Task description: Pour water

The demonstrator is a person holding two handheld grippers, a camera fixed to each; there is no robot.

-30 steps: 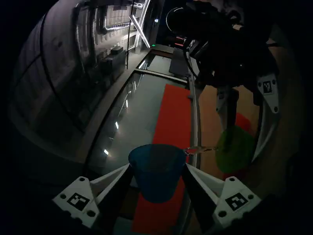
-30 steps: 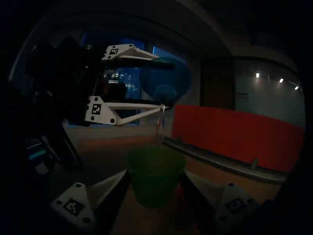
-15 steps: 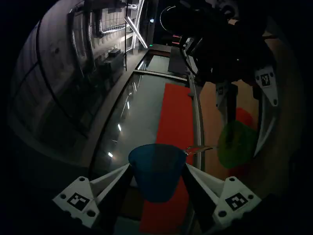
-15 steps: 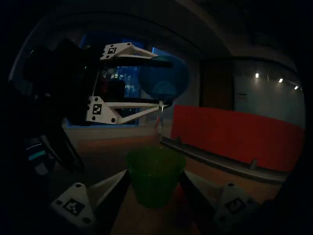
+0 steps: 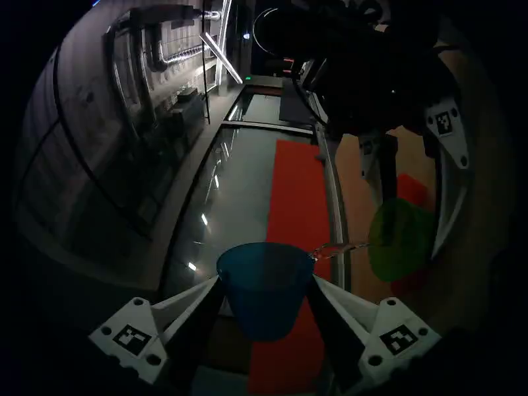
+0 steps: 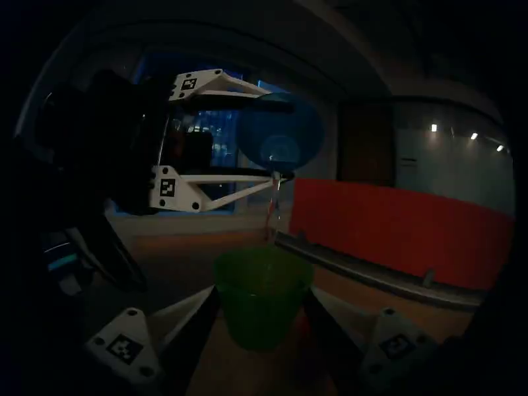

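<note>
Left gripper view: my left gripper (image 5: 266, 296), its fingers clamped on either side of the blue cup (image 5: 266, 274). The cup is tipped on its side, above the green cup (image 6: 263, 300). A thin stream of water (image 6: 272, 210) falls from the blue cup's lip into the green cup's open mouth. Right gripper view: my right gripper (image 6: 263, 313), fingers clamped on the green cup, held upright over the table (image 6: 165, 254). Behind it is a red panel (image 6: 409, 224). I cannot tell whether the green cup touches the table.
</note>
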